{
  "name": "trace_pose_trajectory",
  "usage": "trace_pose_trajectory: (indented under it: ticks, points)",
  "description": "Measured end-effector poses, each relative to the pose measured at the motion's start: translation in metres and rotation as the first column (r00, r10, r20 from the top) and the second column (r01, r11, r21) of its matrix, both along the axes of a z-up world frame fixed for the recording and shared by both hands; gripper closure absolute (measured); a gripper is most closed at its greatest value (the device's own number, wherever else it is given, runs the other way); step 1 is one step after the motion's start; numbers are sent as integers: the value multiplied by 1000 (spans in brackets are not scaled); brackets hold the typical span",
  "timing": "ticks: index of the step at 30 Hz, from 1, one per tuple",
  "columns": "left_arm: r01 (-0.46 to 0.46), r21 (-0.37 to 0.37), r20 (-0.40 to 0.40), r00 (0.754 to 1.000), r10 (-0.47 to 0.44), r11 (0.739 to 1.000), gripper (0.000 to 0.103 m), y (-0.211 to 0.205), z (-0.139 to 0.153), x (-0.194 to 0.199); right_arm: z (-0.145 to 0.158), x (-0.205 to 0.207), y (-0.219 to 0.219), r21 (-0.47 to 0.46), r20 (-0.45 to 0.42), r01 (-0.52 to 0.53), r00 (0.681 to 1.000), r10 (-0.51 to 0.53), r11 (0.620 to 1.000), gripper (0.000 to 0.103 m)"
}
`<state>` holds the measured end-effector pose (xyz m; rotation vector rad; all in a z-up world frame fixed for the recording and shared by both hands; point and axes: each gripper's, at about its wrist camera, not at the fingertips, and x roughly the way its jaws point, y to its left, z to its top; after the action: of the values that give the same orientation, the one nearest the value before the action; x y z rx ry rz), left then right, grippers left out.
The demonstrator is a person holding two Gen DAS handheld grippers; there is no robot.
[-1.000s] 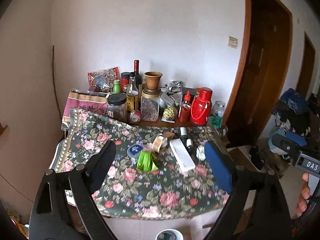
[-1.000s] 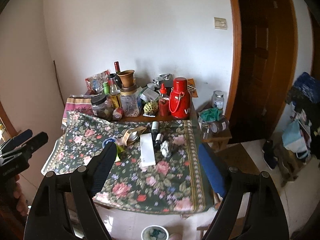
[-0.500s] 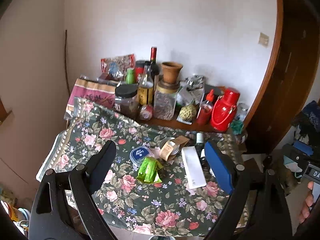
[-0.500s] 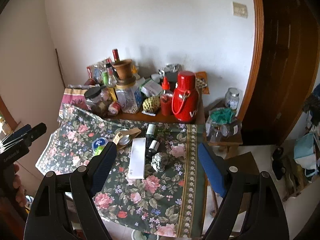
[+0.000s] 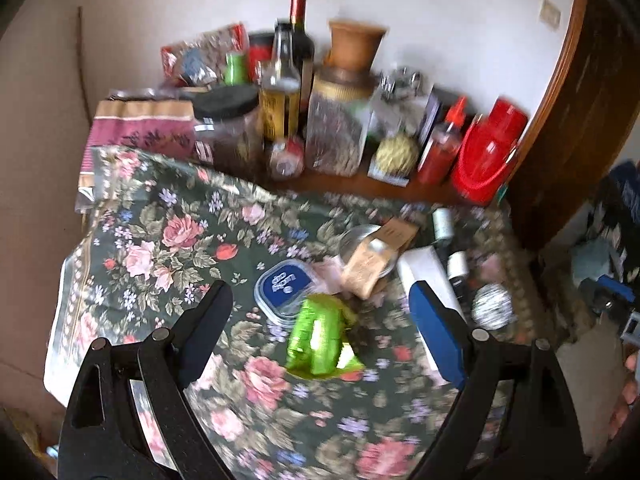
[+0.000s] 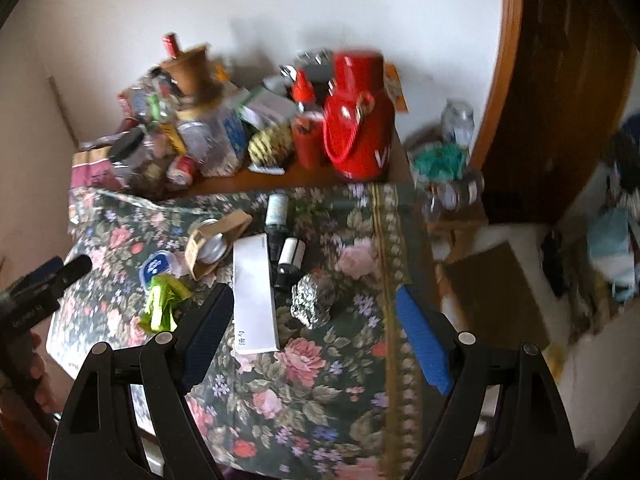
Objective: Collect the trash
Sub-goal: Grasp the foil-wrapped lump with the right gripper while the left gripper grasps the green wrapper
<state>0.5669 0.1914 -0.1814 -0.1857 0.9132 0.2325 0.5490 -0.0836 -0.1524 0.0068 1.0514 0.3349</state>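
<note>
Both grippers above the tabletop (image 5: 132, 248), pointing down at it, nothing held. Left gripper (image 5: 320, 316) jaws wide open, green wrapper (image 5: 320, 338) framed between them, lying flat on the floral cloth, touching the blue-lidded tub (image 5: 285, 285). Right gripper (image 6: 314, 312) jaws wide open too, crumpled foil ball (image 6: 312, 305) between them on the cloth, just beside the white box (image 6: 255, 300). Paper-wrapped tin (image 6: 214, 242) near the tub. Jars and red thermos (image 6: 356, 120) at the back wall. Frames motion-blurred.

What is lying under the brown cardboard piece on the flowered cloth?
A round shiny metal lid or dish shows under the cardboard piece. The rest is covered.
</note>
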Motion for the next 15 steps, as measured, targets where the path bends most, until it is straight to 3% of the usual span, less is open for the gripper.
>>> trace_pose_trajectory:
  ticks: [7, 15]
  points:
    - [37, -87, -146, 988, -50, 995, 13, 21, -68, 23, -51, 22, 9, 2, -124, 92, 988, -91, 996, 22]
    - [32, -153, -225, 972, -66, 988, 14, 24, -114, 30, -101, 42, 17, -45, -209, 127, 969, -134, 991, 22]
